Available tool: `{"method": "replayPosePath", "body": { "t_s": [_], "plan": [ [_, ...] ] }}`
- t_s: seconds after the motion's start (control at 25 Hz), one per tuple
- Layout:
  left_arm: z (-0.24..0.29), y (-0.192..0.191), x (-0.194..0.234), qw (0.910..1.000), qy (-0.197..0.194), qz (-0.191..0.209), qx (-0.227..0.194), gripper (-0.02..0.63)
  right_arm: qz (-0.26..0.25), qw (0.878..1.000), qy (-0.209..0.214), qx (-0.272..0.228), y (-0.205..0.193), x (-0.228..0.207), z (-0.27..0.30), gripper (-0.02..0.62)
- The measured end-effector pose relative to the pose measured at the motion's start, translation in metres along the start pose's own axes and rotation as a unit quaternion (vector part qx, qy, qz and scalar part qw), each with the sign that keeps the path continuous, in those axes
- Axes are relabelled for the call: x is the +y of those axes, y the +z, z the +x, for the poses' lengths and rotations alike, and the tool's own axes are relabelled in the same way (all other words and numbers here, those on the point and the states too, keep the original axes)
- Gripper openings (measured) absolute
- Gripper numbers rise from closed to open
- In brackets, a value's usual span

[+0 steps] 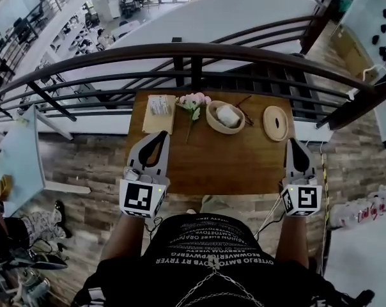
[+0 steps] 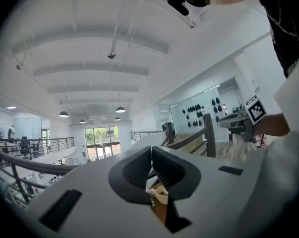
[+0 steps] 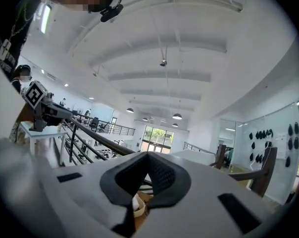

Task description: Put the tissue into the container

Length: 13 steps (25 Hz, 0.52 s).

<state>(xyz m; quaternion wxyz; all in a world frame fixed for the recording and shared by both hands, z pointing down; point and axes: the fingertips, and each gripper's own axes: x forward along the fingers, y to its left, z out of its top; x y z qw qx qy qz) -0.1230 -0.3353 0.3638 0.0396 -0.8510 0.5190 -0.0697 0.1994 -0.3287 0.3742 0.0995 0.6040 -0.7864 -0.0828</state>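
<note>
The left tool (image 1: 156,137) and right tool (image 1: 297,145) are both closed and empty at the near edge of the wooden table (image 1: 225,162). A crumpled white tissue (image 1: 229,115) lies inside the round container (image 1: 211,121) farther back. It is probably light and soft, so pinch a raised fold.

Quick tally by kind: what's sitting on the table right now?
Tissue box: 1
Flower sprig: 1
Container: 1
Tissue, in the container: 1
Round lid: 1
Total: 5, not counting the thin dark sticks beside the container.
</note>
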Motion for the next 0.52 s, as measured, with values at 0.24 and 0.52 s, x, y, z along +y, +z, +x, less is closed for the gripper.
{"method": "replayPosePath", "body": {
  "t_s": [0.24,0.52],
  "plan": [
    [-0.012,0.0,-0.002,0.9999,-0.008,0.012,-0.004,0.031,-0.02,1.0,0.014,-0.006,0.007,0.025,-0.004,0.014],
    [-0.007,-0.001,-0.006,0.9996,-0.015,0.011,0.02,0.031,-0.042,0.999,0.029,-0.01,0.018,0.036,0.007,0.014]
  ]
}}
